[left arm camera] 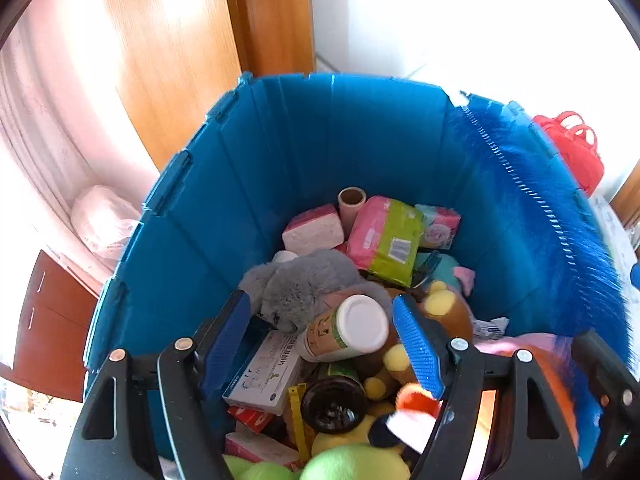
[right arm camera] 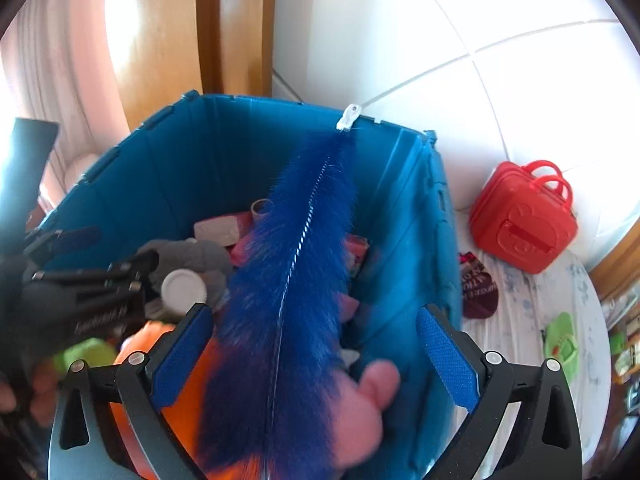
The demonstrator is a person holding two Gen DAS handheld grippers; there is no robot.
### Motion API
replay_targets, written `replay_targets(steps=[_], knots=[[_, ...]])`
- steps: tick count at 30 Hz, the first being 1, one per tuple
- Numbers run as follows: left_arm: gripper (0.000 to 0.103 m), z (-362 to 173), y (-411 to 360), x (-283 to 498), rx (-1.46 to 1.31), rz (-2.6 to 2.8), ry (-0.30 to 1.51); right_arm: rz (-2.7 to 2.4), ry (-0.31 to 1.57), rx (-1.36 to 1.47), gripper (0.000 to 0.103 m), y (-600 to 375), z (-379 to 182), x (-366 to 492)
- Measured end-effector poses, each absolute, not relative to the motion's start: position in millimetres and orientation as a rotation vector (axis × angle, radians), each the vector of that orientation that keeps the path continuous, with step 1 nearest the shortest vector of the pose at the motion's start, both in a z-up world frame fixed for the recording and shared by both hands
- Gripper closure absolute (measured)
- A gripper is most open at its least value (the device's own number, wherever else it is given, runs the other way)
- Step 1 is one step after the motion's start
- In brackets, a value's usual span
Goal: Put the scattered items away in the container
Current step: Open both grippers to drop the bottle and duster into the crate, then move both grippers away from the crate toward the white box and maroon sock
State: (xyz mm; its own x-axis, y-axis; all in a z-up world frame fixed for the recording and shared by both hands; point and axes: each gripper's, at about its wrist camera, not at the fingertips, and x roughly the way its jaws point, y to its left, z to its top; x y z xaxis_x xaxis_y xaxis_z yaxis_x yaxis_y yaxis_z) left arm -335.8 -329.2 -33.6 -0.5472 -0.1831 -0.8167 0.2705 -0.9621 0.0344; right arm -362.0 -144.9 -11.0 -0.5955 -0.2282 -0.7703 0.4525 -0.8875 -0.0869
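Home: wooden door [left arm camera: 168, 60], tiled floor [right arm camera: 520, 60]

Container [left arm camera: 280, 152] lies ahead of both grippers' fingers. In it: bottle [left arm camera: 348, 332] between the left gripper's [left arm camera: 320, 344] fingers, plush toy [left arm camera: 296, 284] beyond it, packets [left arm camera: 384, 232] further ahead. Bristle brush [right arm camera: 288, 280] runs between the right gripper's [right arm camera: 316, 356] fingers; case [right arm camera: 524, 216] right, outside.

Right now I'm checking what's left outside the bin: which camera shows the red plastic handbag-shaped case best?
The right wrist view: the red plastic case sits whole on the pale surface beside the blue bin, handles visible. The left wrist view shows only part of it, behind the bin's rim.
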Motion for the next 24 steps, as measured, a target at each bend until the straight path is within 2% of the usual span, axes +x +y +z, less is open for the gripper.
replay_targets(steps=[5,6,7,9,10,21,23,24], knots=[[0.030,-21.3,-318.7,-309.3,1.304,-2.613,0.118,-2.520,0.397,1.089,0.001,-139.9,-0.9,-351.8],[0.030,-19.5,-317.8,-303.4,1.297,-2.626,0.120,-2.516,0.432,1.099,0.017,-144.3,-4.5,-353.2],[0.030,-18.3,-317.2,-298.6,1.290,-2.633,0.121,-2.503,0.452,1.133,0.048,-148.1,-10.4,-356.0],[0.030,-17.7,-316.6,-291.6,1.286,-2.634,0.116,-2.450,0.429,1.230,0.072,-152.0,-26.1,-363.4],[0.030,-18.0,-316.4,-287.9,1.286,-2.635,0.107,-2.437,0.424,1.256,0.076,-152.9,-31.9,-364.0],[0.030,-11.9,-307.5,-262.0,1.246,-2.681,0.102,-2.380,0.438,1.106,0.080,-141.0,-8.6,-286.5],[0.030,-8.6,-301.4,-256.4,1.228,-2.696,0.096,-2.395,0.427,1.091,0.076,-137.0,-4.4,-280.2],[0.030,-6.8,-297.9,-253.3,1.218,-2.703,0.092,-2.426,0.427,1.075,0.068,-133.7,-1.3,-278.6]])
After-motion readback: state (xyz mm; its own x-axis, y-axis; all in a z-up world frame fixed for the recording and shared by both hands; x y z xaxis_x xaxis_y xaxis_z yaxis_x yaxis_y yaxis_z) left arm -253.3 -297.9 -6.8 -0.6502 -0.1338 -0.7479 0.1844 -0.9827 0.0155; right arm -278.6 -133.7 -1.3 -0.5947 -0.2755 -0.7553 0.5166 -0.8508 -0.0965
